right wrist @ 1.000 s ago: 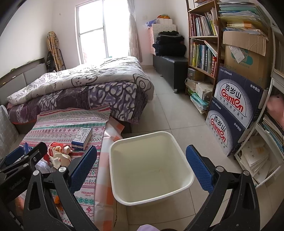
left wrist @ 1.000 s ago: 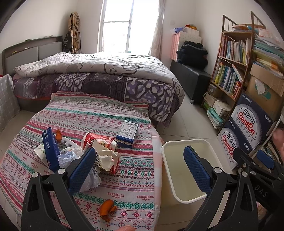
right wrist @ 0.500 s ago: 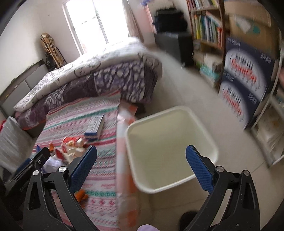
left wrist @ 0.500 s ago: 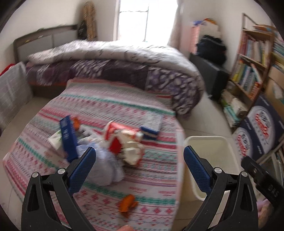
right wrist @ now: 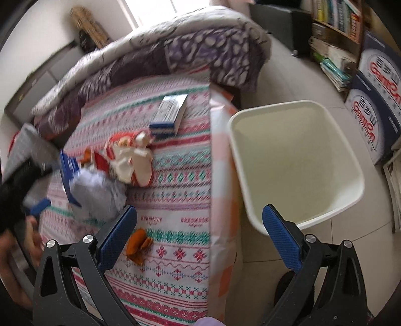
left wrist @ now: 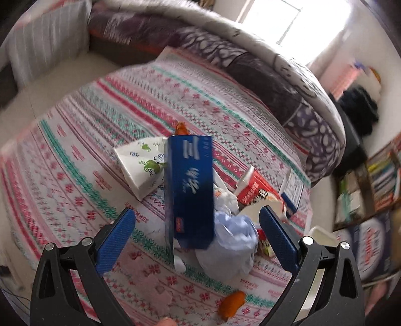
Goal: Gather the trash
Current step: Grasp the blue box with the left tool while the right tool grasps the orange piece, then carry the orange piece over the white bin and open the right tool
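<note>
A heap of trash lies on the patterned tablecloth (left wrist: pixel 100 125): a tall blue carton (left wrist: pixel 190 190), a crumpled pale blue bag (left wrist: pixel 233 240), a red and white torn carton (left wrist: pixel 255 190), a white floral tissue pack (left wrist: pixel 142 163) and an orange peel (left wrist: pixel 231 302). My left gripper (left wrist: pixel 198 240) is open, its jaws on either side of the blue carton and bag, not touching. My right gripper (right wrist: pixel 200 238) is open and empty, above the table edge beside the cream bin (right wrist: pixel 295 160). The heap (right wrist: pixel 120 160) and another peel (right wrist: pixel 137 244) show in the right wrist view.
A small blue and white box (right wrist: pixel 170 112) lies on the cloth farther back. A bed with a purple quilt (left wrist: pixel 275 65) stands behind the table. Bookshelves (right wrist: pixel 333 22) and printed cardboard boxes (right wrist: pixel 376 100) line the right wall.
My left gripper has dropped down and forward over the trash heap, so the blue carton now sits between its jaws. My right gripper has tilted down and left toward the table edge.
</note>
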A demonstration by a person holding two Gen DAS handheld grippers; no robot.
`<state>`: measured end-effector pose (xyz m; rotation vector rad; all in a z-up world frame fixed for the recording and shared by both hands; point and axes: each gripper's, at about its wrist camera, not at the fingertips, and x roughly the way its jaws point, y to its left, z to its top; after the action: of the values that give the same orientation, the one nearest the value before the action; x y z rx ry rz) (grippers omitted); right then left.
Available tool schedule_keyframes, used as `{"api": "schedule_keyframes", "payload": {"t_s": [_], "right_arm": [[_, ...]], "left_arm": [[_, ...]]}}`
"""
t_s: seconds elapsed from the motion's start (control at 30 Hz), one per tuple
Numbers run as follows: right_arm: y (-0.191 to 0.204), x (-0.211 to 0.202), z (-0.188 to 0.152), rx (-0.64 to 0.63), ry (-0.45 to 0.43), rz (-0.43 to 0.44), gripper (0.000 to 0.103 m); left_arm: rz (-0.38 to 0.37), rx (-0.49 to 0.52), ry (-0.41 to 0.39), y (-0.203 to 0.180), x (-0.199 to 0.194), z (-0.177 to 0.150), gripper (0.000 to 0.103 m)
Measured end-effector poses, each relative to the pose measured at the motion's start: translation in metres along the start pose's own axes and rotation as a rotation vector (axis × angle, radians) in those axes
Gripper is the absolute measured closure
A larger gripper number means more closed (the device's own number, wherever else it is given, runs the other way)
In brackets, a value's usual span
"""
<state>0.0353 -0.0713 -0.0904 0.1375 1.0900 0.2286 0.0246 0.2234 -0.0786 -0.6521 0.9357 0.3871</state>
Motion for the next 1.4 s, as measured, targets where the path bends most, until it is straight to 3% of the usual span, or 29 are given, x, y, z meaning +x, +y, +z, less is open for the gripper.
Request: {"api": "schedule_keyframes", "payload": {"t_s": [0.07, 0.2, 0.3, 0.43, 0.47, 0.53, 0.6, 0.67, 0.7, 0.77, 0.87, 0.93, 1.03, 1.07, 1.2, 1.4], "right_arm": [[0.008, 0.009, -0.004, -0.029, 0.02, 0.002, 0.007], [0.028, 0.024, -0.013, -0.094, 0.073, 0.017, 0.007], [0.042, 0.034, -0.02, -0.142, 0.109, 0.025, 0.007], [0.054, 0.045, -0.029, -0.194, 0.121, -0.002, 0.007], [0.057, 0.048, -0.031, -0.207, 0.124, -0.014, 0.007], [0.061, 0.054, -0.035, -0.22, 0.131, -0.026, 0.007], [0.064, 0.058, -0.036, -0.221, 0.137, -0.024, 0.007], [0.068, 0.063, -0.036, -0.222, 0.145, -0.016, 0.009], [0.071, 0.066, -0.037, -0.224, 0.154, -0.012, 0.011], [0.077, 0.072, -0.039, -0.234, 0.166, -0.007, 0.016], [0.088, 0.081, -0.043, -0.266, 0.195, 0.002, 0.029], [0.094, 0.085, -0.044, -0.285, 0.192, -0.011, 0.031], [0.099, 0.084, -0.043, -0.298, 0.171, -0.027, 0.05], [0.1, 0.084, -0.042, -0.307, 0.166, -0.024, 0.065], [0.107, 0.08, -0.043, -0.349, 0.137, -0.049, 0.072], [0.098, 0.061, -0.03, -0.306, 0.088, -0.009, 0.074]], "left_arm": [[-0.064, -0.074, 0.048, 0.015, 0.014, 0.008, 0.007], [-0.113, -0.138, 0.119, 0.028, 0.035, 0.011, 0.007], [-0.12, -0.117, 0.139, 0.025, 0.043, 0.01, 0.007], [-0.086, -0.032, 0.11, 0.01, 0.049, 0.012, 0.008], [-0.063, -0.017, 0.106, 0.008, 0.052, 0.012, 0.011], [-0.046, -0.021, 0.114, 0.011, 0.056, 0.013, 0.026], [-0.076, -0.045, 0.14, 0.018, 0.058, 0.015, 0.046], [-0.088, -0.041, 0.147, 0.023, 0.055, 0.014, 0.058], [-0.085, -0.029, 0.142, 0.024, 0.051, 0.014, 0.064], [-0.096, -0.003, 0.127, 0.024, 0.043, 0.015, 0.067], [-0.112, 0.057, 0.087, 0.02, 0.025, 0.017, 0.068], [-0.117, 0.091, 0.065, 0.016, 0.016, 0.018, 0.068], [-0.123, 0.127, 0.036, 0.011, 0.001, 0.017, 0.068], [-0.12, 0.134, 0.028, 0.01, -0.002, 0.017, 0.068], [-0.117, 0.164, -0.01, 0.004, -0.015, 0.016, 0.068], [-0.125, 0.166, -0.028, -0.001, -0.02, 0.016, 0.068]]}}
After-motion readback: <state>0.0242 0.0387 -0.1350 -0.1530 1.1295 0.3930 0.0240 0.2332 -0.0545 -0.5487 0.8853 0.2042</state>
